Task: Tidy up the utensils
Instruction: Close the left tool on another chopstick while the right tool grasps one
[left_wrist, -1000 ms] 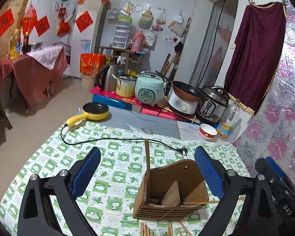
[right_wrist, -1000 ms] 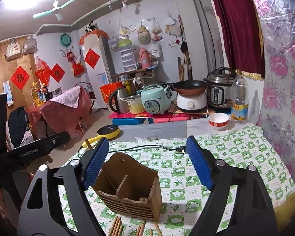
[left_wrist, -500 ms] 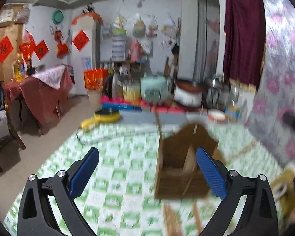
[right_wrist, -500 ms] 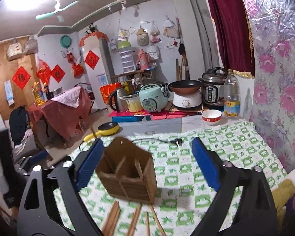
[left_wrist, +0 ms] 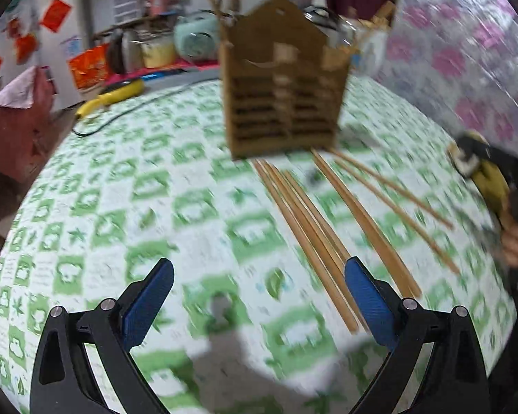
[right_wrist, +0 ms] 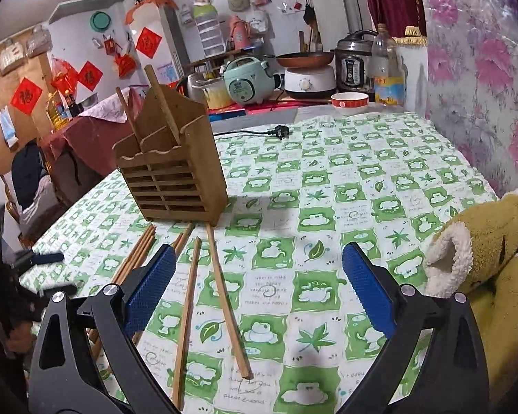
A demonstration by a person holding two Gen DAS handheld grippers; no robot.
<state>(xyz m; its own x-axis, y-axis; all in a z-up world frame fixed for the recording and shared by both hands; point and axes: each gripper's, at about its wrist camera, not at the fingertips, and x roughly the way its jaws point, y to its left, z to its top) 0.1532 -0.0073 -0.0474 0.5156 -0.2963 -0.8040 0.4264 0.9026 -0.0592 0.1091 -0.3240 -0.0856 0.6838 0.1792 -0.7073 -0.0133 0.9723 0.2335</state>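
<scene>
Standing upright on the bench (right_wrist: 380,158), which wears a green-and-white checked cloth with leaf prints, is a brown slatted wooden utensil holder (right_wrist: 171,169) with a peaked back; two wooden sticks (right_wrist: 162,103) rise out of its compartments. Loose long wooden chopsticks (right_wrist: 224,296) lie flat on the cloth on the near side of the holder, fanned toward the cameras, the far ends of some just beside its base. In the right wrist view two lie apart in the middle, with a tighter bunch (right_wrist: 138,255) further left, partly hidden behind a blue pad.

The right gripper (right_wrist: 255,293), black-framed with blue pads, hangs over the cloth with its jaws spread wide, having just been opening, and nothing lies gripped between them; one chopstick runs under the gap. The left gripper (left_wrist: 259,303) is likewise spread wide and empty above the cloth, the chopsticks (left_wrist: 314,227) just beside its right pad. That view is smeared, so the count of sticks is perhaps seven.

A black power plug (right_wrist: 281,132) and its cord lie far on the cloth, and a red-and-white bowl (right_wrist: 349,100) sits beyond.
</scene>
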